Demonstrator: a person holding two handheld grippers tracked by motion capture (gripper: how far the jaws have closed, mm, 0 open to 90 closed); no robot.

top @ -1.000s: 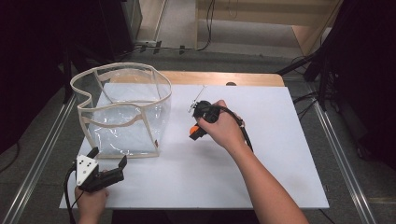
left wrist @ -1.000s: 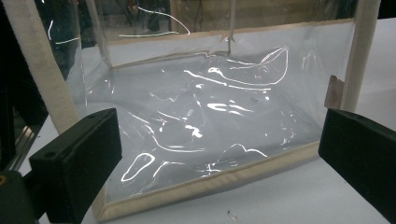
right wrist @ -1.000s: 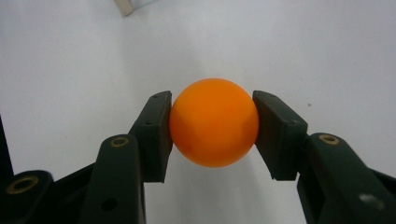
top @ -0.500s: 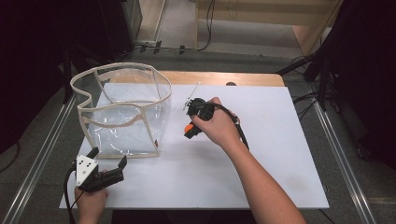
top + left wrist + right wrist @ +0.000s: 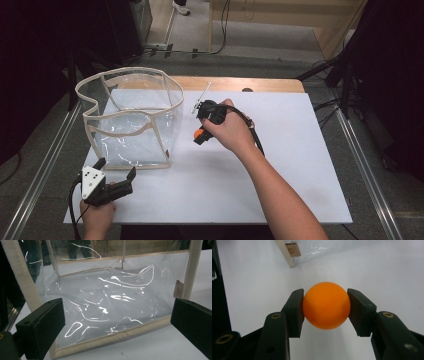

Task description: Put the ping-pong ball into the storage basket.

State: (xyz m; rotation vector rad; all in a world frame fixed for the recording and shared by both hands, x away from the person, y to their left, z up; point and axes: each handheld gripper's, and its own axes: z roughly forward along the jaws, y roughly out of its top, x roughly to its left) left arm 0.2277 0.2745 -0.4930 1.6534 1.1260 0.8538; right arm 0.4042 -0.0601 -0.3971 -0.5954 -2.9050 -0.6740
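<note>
An orange ball (image 5: 326,305) sits clamped between both pads of my right gripper (image 5: 325,311), lifted off the white table. In the high view the same ball (image 5: 199,135) shows under my right gripper (image 5: 200,136), just right of a clear plastic bag (image 5: 131,117) with cream fabric trim that stands upright with its mouth up. My left gripper (image 5: 116,175) rests at the table's near left corner, jaws wide apart with nothing between them. Along its jaws I see the bag's front wall (image 5: 110,305) close ahead, apparently empty.
The white table top (image 5: 280,165) spreads out to the right and front of the bag. A wooden strip (image 5: 250,84) runs along the far edge. Metal rails (image 5: 365,165) flank both sides. A small label (image 5: 292,250) hangs at the bag's lower corner.
My right gripper has drifted left toward the bag and lifted slightly, still holding the orange ball. The left gripper and the bag have stayed in place.
</note>
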